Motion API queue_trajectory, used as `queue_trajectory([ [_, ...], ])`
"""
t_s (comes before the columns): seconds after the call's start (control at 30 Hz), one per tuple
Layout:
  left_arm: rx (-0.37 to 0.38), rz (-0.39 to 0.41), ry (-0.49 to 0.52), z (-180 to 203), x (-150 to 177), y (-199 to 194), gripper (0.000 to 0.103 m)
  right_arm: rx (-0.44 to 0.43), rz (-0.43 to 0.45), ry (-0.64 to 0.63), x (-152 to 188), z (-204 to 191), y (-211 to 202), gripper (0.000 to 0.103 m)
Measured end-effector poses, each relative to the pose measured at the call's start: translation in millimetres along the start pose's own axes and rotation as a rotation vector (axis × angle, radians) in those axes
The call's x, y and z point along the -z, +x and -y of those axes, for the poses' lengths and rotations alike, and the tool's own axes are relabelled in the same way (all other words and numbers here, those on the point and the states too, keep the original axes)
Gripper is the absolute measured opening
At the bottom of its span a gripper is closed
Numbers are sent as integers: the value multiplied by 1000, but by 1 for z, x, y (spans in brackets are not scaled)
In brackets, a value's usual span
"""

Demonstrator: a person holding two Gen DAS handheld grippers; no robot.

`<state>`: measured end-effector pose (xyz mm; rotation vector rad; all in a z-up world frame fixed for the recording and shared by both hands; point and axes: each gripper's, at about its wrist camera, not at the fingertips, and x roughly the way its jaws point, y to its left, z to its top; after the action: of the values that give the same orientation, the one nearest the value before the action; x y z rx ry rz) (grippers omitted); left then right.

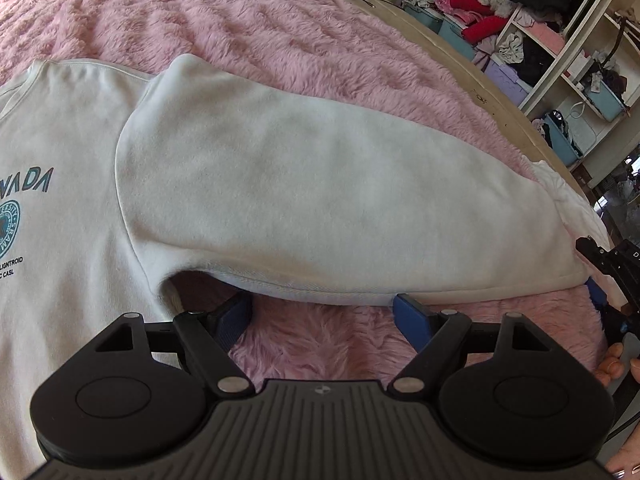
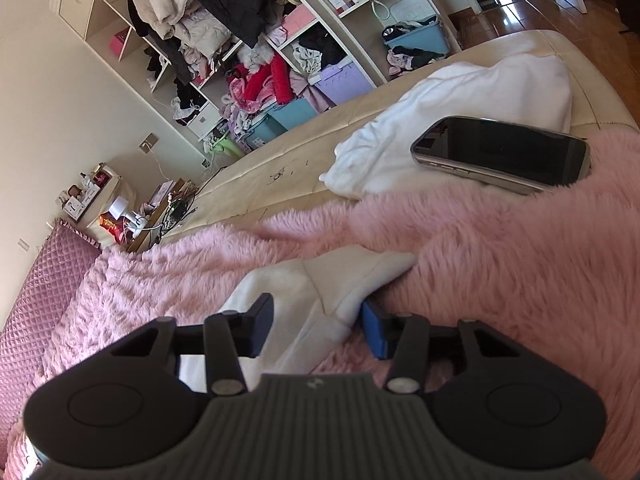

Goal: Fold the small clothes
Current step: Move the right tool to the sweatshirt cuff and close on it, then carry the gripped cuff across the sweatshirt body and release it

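The sweatshirt [image 1: 72, 208], pale with teal lettering on its chest, lies flat on the pink fluffy blanket [image 1: 280, 32]; its body fills the left of the left wrist view and its sleeve [image 1: 320, 192] stretches out to the right toward the bed's edge. Judging from this layout, the step in hand is the first fold: bringing the sleeve in across the body. The left gripper [image 1: 322, 314] hangs just in front of the sleeve's lower seam with its jaws wide apart; nothing lies between the pads but blanket, though the left finger [image 1: 232, 316] sits close by the armpit, and whether it touches cloth I cannot tell. At the far right of that view the right gripper's black tip meets the cuff end. In the right wrist view the right gripper [image 2: 318, 326] has the sleeve's cuff [image 2: 340, 284] between its fingers; the jaws are narrowed around the fabric, the blue pad [image 2: 374, 332] against its edge, yet a little slack seems to remain on the dark pad's side, so a firm pinch is likely but not certain. Beyond, a white cloth [image 2: 460, 120] lies at the blanket's edge with a phone [image 2: 504, 156] resting on it. The next move probably calls for the left jaws to close on the seam, then both hands lifting together and carrying the sleeve leftward over the chest.
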<state>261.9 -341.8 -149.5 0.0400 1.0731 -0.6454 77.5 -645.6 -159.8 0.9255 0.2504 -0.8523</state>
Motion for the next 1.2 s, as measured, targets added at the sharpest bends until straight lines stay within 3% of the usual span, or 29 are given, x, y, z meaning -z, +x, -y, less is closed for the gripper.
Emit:
queue_trajectory([
  [0.03, -4, -2, 7, 1, 1, 2, 94, 10, 1, -2, -1, 0, 0, 8],
  [0.23, -21, 0, 35, 5, 4, 11, 97, -28, 32, 25, -8, 3, -11, 7],
  [0.4, -11, 12, 40, 4, 0, 7, 96, -75, 68, -13, -15, -17, -29, 7],
  [0.47, -3, 24, 43, 2, -4, -4, 90, -108, 79, -30, -18, -32, -39, 7],
  [0.7, -25, 105, 2, -47, 0, -76, 90, -285, 112, -92, -9, -107, -80, 7],
  [0.9, -102, 160, -129, -132, 28, -140, 90, -468, 80, -162, 43, -195, -119, 7],
  [1.07, -180, 194, -238, -202, 49, -187, 90, -610, 35, -232, 111, -264, -154, 7],
  [1.2, -216, 229, -321, -248, 69, -219, 90, -708, -49, -271, 180, -305, -180, 6],
])
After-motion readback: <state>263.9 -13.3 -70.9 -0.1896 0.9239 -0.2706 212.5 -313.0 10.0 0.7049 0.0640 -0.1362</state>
